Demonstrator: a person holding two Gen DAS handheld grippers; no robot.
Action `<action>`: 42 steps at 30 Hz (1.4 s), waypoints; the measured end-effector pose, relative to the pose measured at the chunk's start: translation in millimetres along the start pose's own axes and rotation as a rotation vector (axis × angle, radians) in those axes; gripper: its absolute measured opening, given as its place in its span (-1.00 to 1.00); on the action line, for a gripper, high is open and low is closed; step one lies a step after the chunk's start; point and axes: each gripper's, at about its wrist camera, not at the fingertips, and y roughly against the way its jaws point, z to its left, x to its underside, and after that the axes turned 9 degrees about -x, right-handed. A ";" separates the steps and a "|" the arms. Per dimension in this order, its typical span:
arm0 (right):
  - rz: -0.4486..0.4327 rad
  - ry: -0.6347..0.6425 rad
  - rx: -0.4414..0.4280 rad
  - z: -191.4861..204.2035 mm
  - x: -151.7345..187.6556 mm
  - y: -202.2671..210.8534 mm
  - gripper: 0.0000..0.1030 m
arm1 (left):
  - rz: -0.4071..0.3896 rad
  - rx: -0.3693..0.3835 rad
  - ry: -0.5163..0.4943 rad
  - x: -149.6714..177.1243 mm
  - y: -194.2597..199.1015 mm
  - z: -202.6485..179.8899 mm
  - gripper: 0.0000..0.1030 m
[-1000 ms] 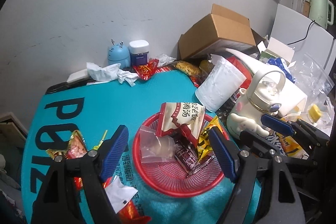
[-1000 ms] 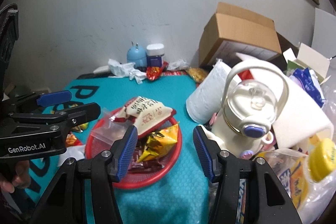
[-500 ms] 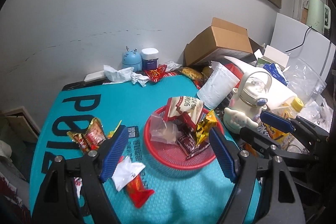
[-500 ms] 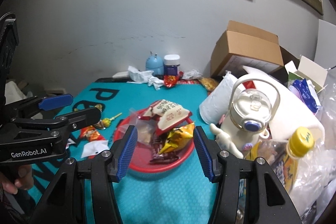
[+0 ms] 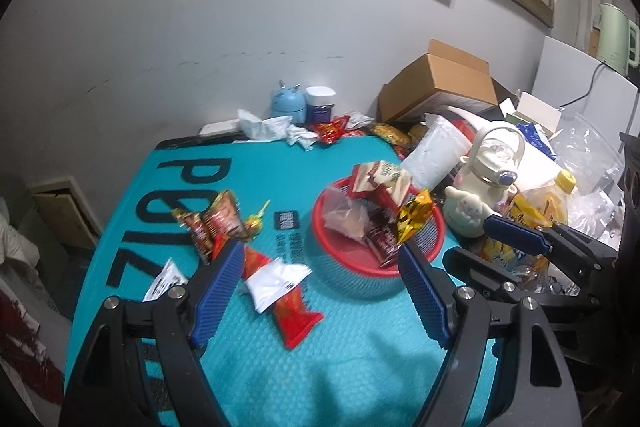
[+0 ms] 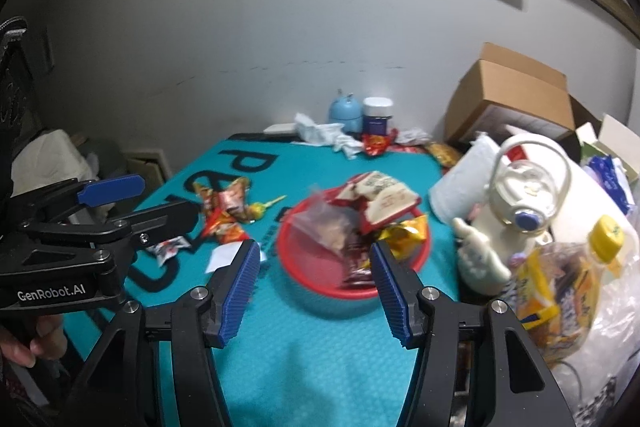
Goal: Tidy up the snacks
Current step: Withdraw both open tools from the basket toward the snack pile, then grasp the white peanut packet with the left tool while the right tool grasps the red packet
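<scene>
Round red plastic mesh basket (image 5: 424,247) w/ crinkly foil snack packs sits at 12 o'clock, beyond both empty, wide-open blue-ribbed-pad grippers, left (image 5: 320,267) & right (image 6: 314,269), on teal bumpy mat (image 5: 280,367).

Your red basket (image 5: 434,247) sits upright on the teal mat, already holding several snacks: a white-and-red packet (image 5: 382,175) leaning up over the far rim, a clear bag (image 5: 344,217) at the left side, a gold foil packet (image 5: 414,217) standing at the right, and a dark red wrapper (image 5: 378,241) low inside. To the basket's left you have loose snacks on the mat: a cluster of red-and-gold packets (image 5: 214,221) with a lollipop (image 5: 256,219) beside it, a small white sachet (image 5: 166,279), and a white packet (image 5: 276,279) lying across a red packet (image 5: 294,317).
</scene>
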 end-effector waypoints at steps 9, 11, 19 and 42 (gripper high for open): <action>0.054 0.042 -0.115 27.7 4.8 -33.4 0.12 | 0.015 -0.066 0.050 21.5 4.8 36.2 0.52; 0.069 0.051 -0.144 34.5 4.6 -44.9 0.12 | 0.021 -0.076 0.063 23.6 4.2 45.3 0.52; 0.120 0.070 -0.220 50.8 1.0 -83.9 0.12 | 0.059 -0.110 0.101 30.3 -9.0 78.4 0.52; 0.250 0.105 -0.223 66.6 3.3 -180.2 0.20 | 0.251 -0.071 0.252 60.1 -104.8 157.3 0.52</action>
